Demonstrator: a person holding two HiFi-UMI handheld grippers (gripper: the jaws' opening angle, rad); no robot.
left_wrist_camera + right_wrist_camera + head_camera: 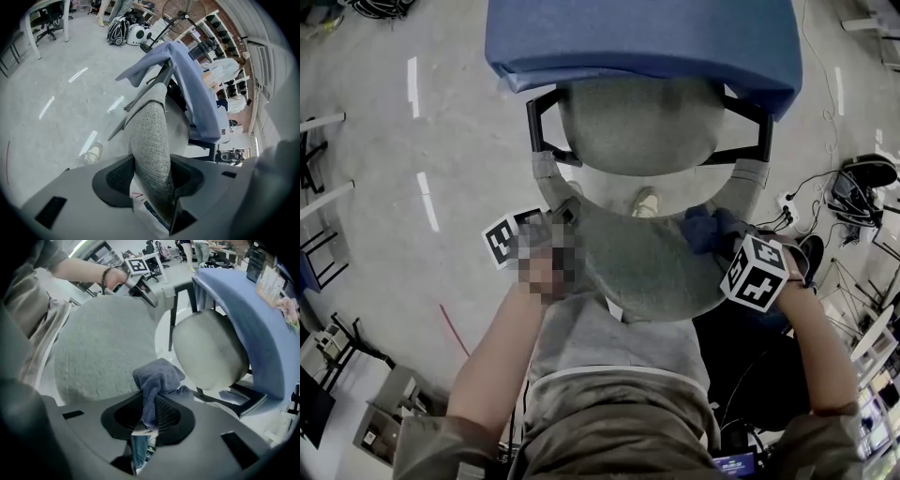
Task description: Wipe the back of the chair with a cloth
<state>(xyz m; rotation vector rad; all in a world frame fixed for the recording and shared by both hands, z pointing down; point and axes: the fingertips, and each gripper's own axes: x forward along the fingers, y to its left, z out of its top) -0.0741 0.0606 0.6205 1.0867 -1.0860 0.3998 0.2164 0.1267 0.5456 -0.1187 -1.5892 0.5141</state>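
Left gripper (149, 178) clamps the chair back (652, 267) at its edge; right gripper (147, 420) pinches the cloth (157, 376) by the back's rim: soft, light, limp, probably best held bunched

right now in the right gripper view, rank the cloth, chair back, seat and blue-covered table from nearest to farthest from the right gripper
1. cloth: pinched in the right gripper's jaws, at centre.
2. chair back: just ahead, on the left.
3. seat: beyond the cloth, to the right.
4. blue-covered table: farthest, over the seat at the right edge.
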